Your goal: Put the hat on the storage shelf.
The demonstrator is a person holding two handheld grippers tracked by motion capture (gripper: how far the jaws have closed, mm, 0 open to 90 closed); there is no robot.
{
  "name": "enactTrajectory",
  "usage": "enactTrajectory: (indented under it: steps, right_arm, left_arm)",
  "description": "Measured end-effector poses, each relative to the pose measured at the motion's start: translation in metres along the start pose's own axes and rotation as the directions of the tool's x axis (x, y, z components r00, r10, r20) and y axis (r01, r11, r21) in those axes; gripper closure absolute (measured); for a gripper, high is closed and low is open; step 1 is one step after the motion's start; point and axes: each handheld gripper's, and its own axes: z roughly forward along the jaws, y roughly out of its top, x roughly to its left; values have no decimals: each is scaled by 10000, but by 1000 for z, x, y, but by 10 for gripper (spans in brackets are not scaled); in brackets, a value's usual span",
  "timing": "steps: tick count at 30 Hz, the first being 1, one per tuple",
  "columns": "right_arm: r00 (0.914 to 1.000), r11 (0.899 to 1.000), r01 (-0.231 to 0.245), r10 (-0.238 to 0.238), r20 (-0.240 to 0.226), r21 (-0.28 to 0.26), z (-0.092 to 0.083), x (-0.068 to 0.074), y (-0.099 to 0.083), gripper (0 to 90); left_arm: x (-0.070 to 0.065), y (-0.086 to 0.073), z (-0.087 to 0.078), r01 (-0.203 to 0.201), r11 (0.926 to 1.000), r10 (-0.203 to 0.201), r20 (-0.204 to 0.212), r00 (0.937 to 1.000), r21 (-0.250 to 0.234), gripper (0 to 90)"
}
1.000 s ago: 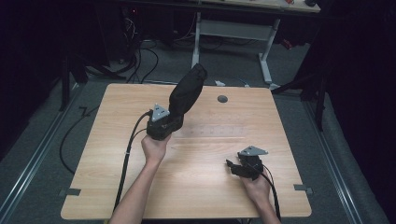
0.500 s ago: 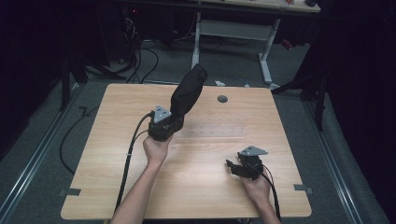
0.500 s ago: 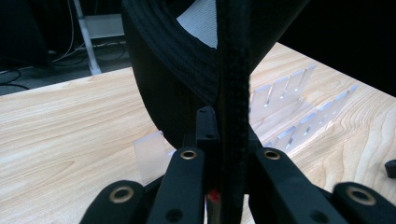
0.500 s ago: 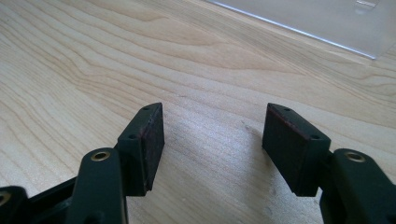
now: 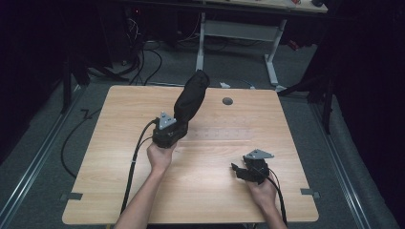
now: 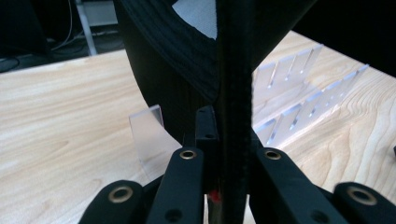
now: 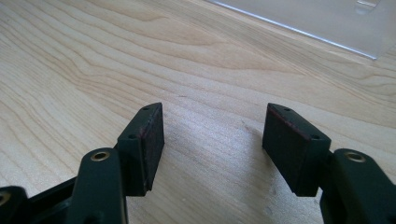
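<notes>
A long black fabric piece (image 5: 191,95) with a stitched band and a white label inside (image 6: 196,16) is held up over the middle of the wooden table (image 5: 110,143). It leans away toward the far edge. My left gripper (image 5: 177,125) is shut on its lower edge, and the band runs straight up between the pads (image 6: 233,140). Under it lies a clear plastic rack (image 6: 299,93) with slotted dividers, faint in the high view as the rack (image 5: 224,135). My right gripper (image 5: 239,170) rests low at the front right, open, with bare wood between its pads (image 7: 212,140).
A round grommet hole (image 5: 227,101) sits near the table's far edge. A white desk frame (image 5: 239,31) and cables (image 5: 143,52) are on the floor beyond. A clear sheet edge (image 7: 308,23) lies ahead of the right gripper.
</notes>
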Motion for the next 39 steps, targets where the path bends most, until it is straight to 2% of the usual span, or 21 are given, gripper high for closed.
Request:
enactTrajectory:
  steps: [6,12,22,25,30,35,39]
  right_arm:
    - [10000,10000,-7,7,-1,1,0,0,0,390]
    - [10000,10000,-1,1,2,1,0,0,0,390]
    - [10000,10000,-6,6,0,-1,0,0,0,390]
    - [10000,10000,-2,2,0,0,0,0,0,390]
    - [10000,10000,-1,1,-2,-1,0,0,0,390]
    - [10000,10000,-9,9,-1,1,0,0,0,390]
    - [10000,10000,-4,4,1,0,0,0,0,390]
  left_arm:
    - [5,-8,-1,-4,9997,7,-128,9999,226,852]
    - [5,-14,-3,-329,9982,337,-163,9993,506,850]
    - [6,-15,-6,-319,9978,325,-81,9994,588,817]
    - [5,-11,-8,-276,9986,278,-37,9996,459,770]
    - [4,-8,-10,-425,9978,429,-79,9990,516,662]
    - [4,-6,-14,-381,9970,394,-188,9990,677,518]
    - [3,-2,-19,-296,9962,310,-155,9994,821,441]
